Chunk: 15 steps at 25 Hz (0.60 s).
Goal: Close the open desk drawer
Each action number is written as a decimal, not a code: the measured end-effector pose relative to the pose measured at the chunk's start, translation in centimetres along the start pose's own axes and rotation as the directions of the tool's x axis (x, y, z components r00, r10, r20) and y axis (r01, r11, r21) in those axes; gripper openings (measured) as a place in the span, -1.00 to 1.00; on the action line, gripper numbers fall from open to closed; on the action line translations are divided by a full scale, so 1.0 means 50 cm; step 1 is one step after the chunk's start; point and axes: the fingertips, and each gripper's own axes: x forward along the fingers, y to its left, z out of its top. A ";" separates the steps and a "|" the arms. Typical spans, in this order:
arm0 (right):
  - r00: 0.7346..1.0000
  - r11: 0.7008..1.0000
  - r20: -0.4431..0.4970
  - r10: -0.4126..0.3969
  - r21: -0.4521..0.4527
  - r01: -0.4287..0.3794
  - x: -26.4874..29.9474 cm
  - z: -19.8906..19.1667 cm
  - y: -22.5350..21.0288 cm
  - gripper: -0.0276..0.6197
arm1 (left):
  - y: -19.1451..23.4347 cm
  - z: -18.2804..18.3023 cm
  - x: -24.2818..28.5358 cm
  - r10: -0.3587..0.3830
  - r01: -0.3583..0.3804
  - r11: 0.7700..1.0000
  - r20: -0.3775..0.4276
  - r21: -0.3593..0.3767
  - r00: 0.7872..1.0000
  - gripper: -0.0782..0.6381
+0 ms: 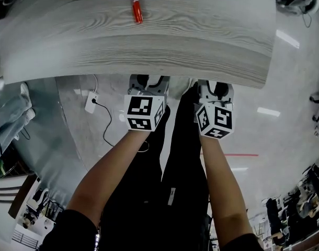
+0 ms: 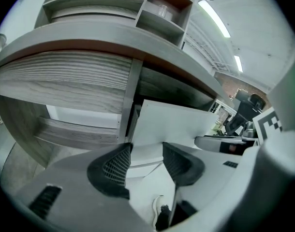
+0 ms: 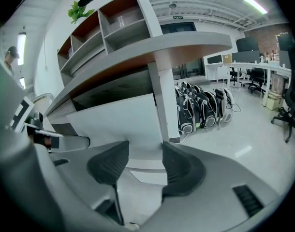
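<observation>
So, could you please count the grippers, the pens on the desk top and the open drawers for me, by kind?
Grippers: 2 (left gripper, right gripper)
Red pen: 1
Open drawer: 1
Total: 4

a red pen (image 1: 137, 10) lies on the grey wooden worktop (image 1: 201, 35), well away from its near edge. on the floor (image 1: 290, 88), just out from that near edge, a white adapter (image 1: 91, 102) lies with a black cable (image 1: 108, 125) plugged in. a row of dark backpacks (image 3: 200, 108) stands on the floor. a green plant (image 3: 79, 11) sits on top of the shelf unit (image 3: 113, 28).
</observation>
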 end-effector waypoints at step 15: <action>1.000 1.000 0.015 0.004 -0.022 -0.004 0.024 0.022 -0.007 -0.20 | 0.006 0.023 0.022 0.007 -0.007 1.000 0.027 0.013 1.000 -0.17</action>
